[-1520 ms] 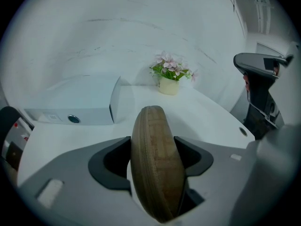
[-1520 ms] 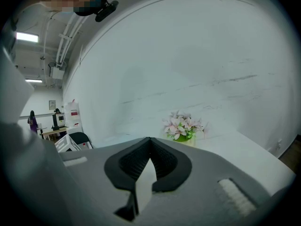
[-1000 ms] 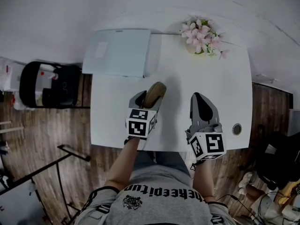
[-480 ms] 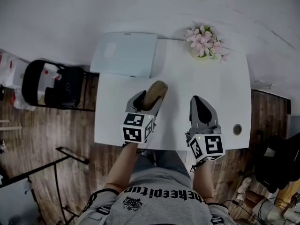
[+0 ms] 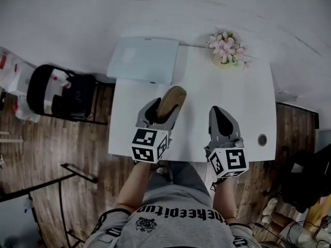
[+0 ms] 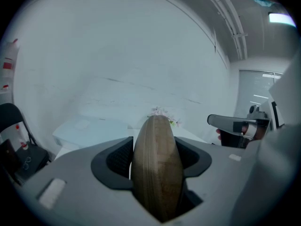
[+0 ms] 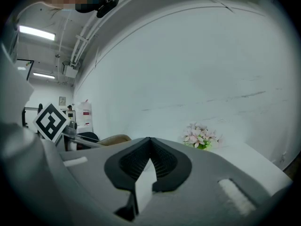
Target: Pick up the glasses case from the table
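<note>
In the head view, the left hand-held gripper [image 5: 164,110] is clamped on the brown glasses case [image 5: 171,100]. The case stands on edge between its jaws, and its rounded far end sticks out beyond the jaw tips over the white table [image 5: 251,107]. The right hand-held gripper [image 5: 217,111] is just to the right of it, apart from the case, with its jaws together and nothing in them. Ahead of the right one, at the table's far edge, is a bunch of pink flowers [image 5: 226,48]. Ahead and slightly left of the left one lies a flat pale box [image 5: 145,59]. A black chair [image 5: 57,92] stands well off to the left on the wooden floor [image 5: 62,143]. In the left gripper view, the glasses case [image 6: 157,166] fills the middle, with the dark ribbed pads [image 6: 118,157] pressed against both its sides. The flowers [image 6: 164,112] peep out just past its tip. The box [image 6: 89,128] lies ahead on the left, and the right hand-held gripper [image 6: 233,123] shows at the right. In the right gripper view, the right hand-held gripper [image 7: 149,147] has its jaw tips touching, with only the table's white surface showing through the slit below them. The flowers [image 7: 201,136] stand ahead on the right. The case [image 7: 112,139] and the left hand-held gripper's marker cube [image 7: 51,120] show off to the left.
</note>
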